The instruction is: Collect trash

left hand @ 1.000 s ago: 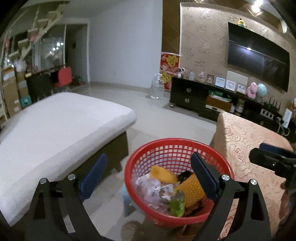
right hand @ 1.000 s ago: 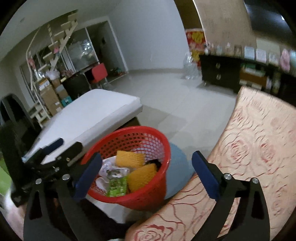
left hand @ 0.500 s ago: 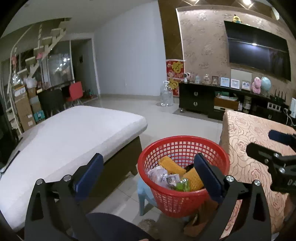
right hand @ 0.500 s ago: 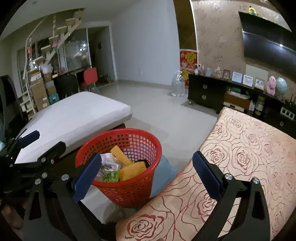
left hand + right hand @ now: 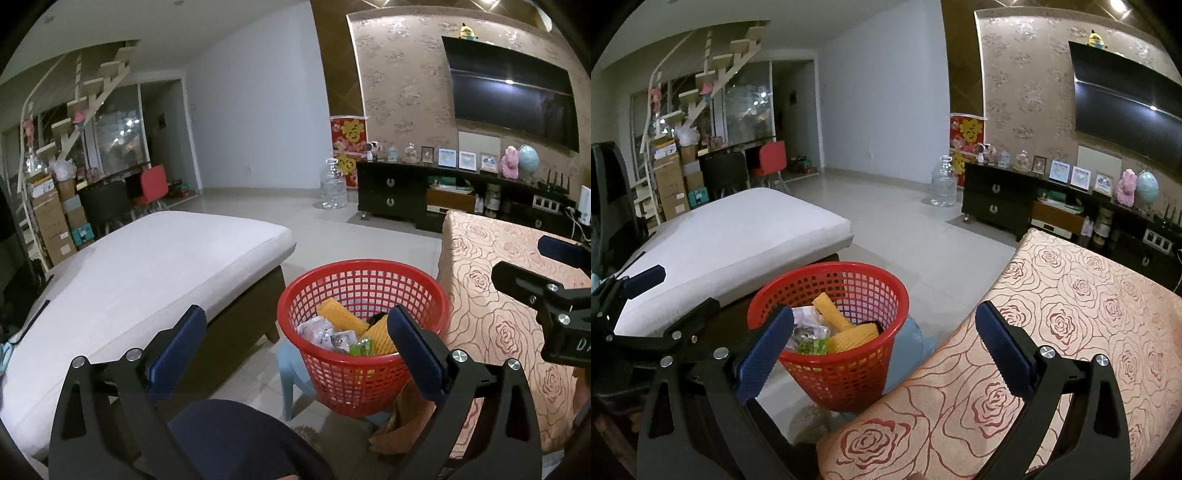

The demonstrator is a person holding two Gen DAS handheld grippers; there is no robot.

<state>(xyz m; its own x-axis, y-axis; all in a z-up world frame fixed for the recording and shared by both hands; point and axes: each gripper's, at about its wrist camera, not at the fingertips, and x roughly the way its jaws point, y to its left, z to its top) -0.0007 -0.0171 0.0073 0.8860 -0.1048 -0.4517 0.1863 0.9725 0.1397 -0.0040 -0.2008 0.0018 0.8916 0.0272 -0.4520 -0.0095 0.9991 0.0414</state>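
Basket: red mesh basket (image 5: 364, 332) of trash, lower centre, behind both grippers' fingertips.
Left gripper (image 5: 293, 347): jaws wide apart, holding nothing.
Right gripper (image 5: 884, 339): jaws wide apart, empty.
Surroundings: white mattress (image 5: 129, 280) left; rose-patterned cloth (image 5: 1071, 325) right; blue stool (image 5: 291, 373) under basket.

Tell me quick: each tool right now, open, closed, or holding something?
Left tool: open wide, nothing between its fingers; the red basket sits beyond it.
Right tool: open wide, holding nothing, above the rose-patterned cloth.
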